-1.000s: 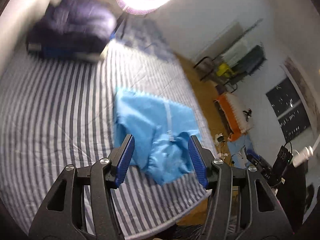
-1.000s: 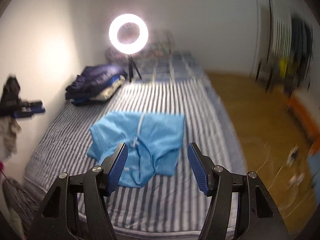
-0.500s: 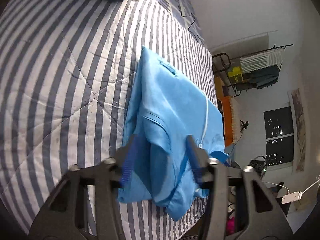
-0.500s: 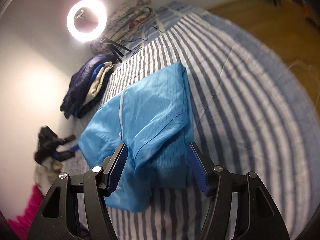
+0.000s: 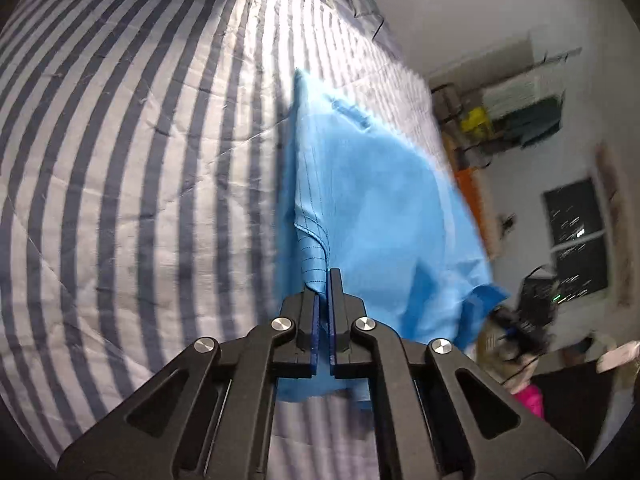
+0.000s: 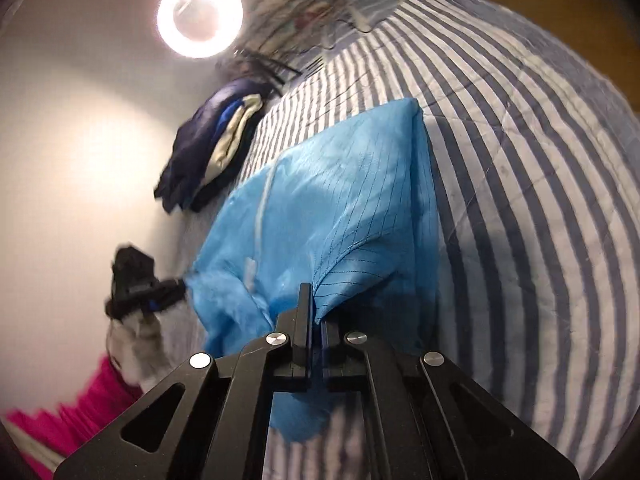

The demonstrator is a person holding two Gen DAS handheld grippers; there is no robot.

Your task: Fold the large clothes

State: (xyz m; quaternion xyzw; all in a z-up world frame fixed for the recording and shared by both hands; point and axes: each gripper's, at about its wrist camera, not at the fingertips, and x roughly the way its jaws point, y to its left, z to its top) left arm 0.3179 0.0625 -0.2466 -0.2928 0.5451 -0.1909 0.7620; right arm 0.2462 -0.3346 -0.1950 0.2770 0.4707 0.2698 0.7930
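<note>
A light blue garment [image 5: 372,200] lies on the striped bed [image 5: 120,160]. My left gripper [image 5: 325,280] is shut on a pinched fold at its near left edge, lifting the cloth slightly. In the right wrist view the same blue garment [image 6: 332,208] shows a white zipper line, and my right gripper [image 6: 314,300] is shut on a fold at its near right edge. The other gripper appears at the left of the right wrist view [image 6: 140,284], holding the far corner of the cloth.
A pile of dark and cream clothes [image 6: 212,156] lies at the head of the bed by a ring light [image 6: 200,14]. A clothes rack [image 5: 516,112] and a window [image 5: 580,240] stand beyond the bed's right edge. Pink cloth [image 6: 80,412] is at lower left.
Both grippers came down onto the garment's near edge and closed on it. They were open a second ago, and the cloth is now pinched and pulled up in both.
</note>
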